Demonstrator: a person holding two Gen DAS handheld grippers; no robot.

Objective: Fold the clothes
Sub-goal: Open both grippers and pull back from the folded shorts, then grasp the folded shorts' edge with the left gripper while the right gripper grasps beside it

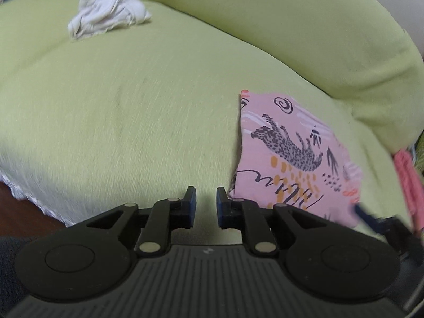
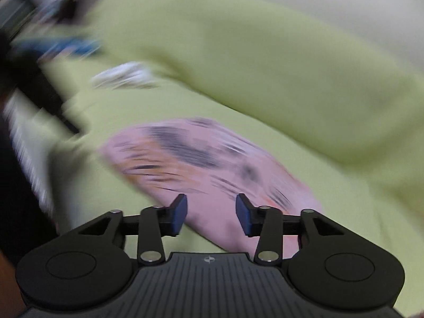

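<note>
My left gripper [image 1: 206, 201] and right gripper [image 2: 211, 213] both hover with fingers apart, empty. The pink printed garment [image 1: 294, 153] lies apparently folded (right view is blurred) on the green sofa [image 1: 132, 92]. Careless grabbing could undo it; the white garment [image 1: 106, 13] waits crumpled.

1. A home living space: a soft lime-green fabric-covered sofa seat [image 1: 132, 106] spreads ahead of the tools, its padded backrest [image 1: 291, 26] beyond.
2. Household laundry lies there: a crumpled white cloth [image 1: 107, 13] far ahead-left.
</note>
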